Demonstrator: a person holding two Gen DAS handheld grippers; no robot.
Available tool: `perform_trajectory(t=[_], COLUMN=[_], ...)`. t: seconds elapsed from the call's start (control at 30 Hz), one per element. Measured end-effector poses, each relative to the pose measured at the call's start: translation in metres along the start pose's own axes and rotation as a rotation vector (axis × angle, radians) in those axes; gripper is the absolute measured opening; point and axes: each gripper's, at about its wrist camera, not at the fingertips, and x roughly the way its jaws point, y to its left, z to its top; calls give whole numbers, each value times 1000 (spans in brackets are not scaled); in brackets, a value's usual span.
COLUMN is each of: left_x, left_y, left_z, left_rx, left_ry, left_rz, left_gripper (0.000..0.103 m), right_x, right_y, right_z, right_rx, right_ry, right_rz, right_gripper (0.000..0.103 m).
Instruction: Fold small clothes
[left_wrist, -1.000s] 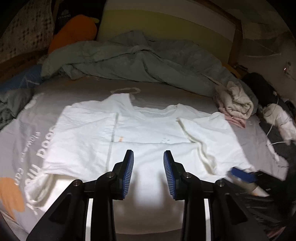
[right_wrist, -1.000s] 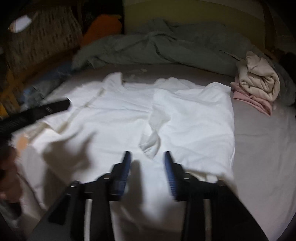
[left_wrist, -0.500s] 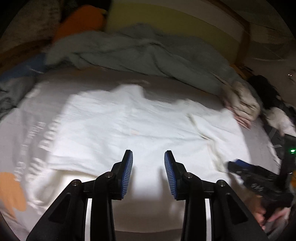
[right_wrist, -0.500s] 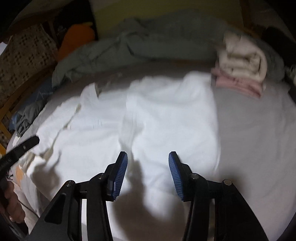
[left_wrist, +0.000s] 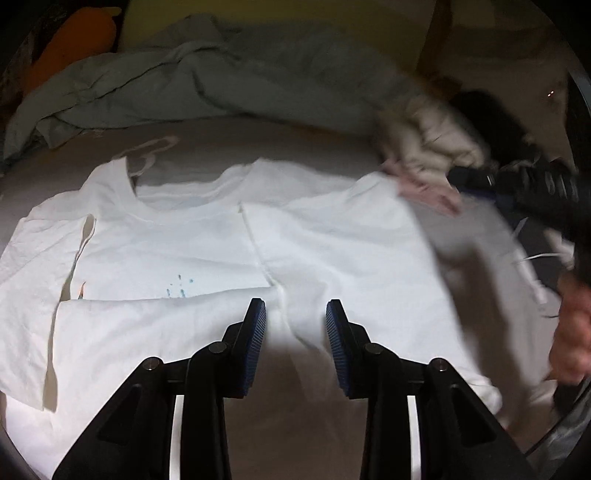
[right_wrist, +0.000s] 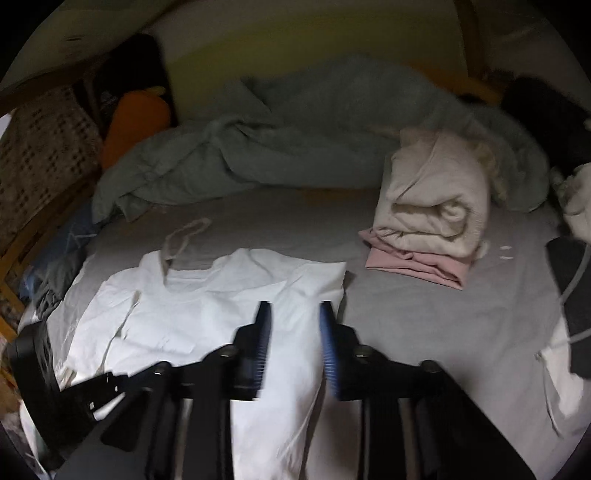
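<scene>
The white T-shirt (left_wrist: 207, 254) lies flat mid-frame, sides folded inward, faint blue marks showing. The left gripper (left_wrist: 295, 325) and right gripper (right_wrist: 294, 325) both gape, empty.

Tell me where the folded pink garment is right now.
The pink garment lies on the grey bed sheet, right of the white T-shirt, under the rolled cream garment.

White t-shirt (left_wrist: 332, 251); grey-green duvet (right_wrist: 295, 147); cream, pink folded clothes (right_wrist: 432, 206).
</scene>
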Motion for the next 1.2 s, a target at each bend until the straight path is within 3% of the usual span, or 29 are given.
perform_trajectory(t=[0.13,0.2,0.33,0.37,0.5,0.7,0.83,1.07,1.2], left_x=[11,9,5,5,4,-1,-4,-40,-72], left_y=[6,5,5,6,8,14,16,26,43], left_z=[-11,-17,-25,-26,-27,-25,-24,-35,-52], left_rx=[-1,22,44,46,36,15,7,15,21], left_ry=[41,33,22,19,17,26,24,-45,-101], left_rz=[43,64,78,77,64,25,25,39,90], left_gripper=[30,30,30,30,30,30,30,30,30], right_x=[63,90,123,124,112,51,27,29,19], right_y=[-8,-13,-32,-34,-33,-18,3,21,17], right_z=[13,10,1,0,-2,-13,-38,-101,-110], right_rx=[44,64,114,114,86,71,57,4,13], right_ry=[133,192,248,241,188,128,155,207,169], right_rz=[26,-15,-77,-78,-126,-18,32,-54,-53], right_gripper=[12,12,12,7,2,5,5,5,5])
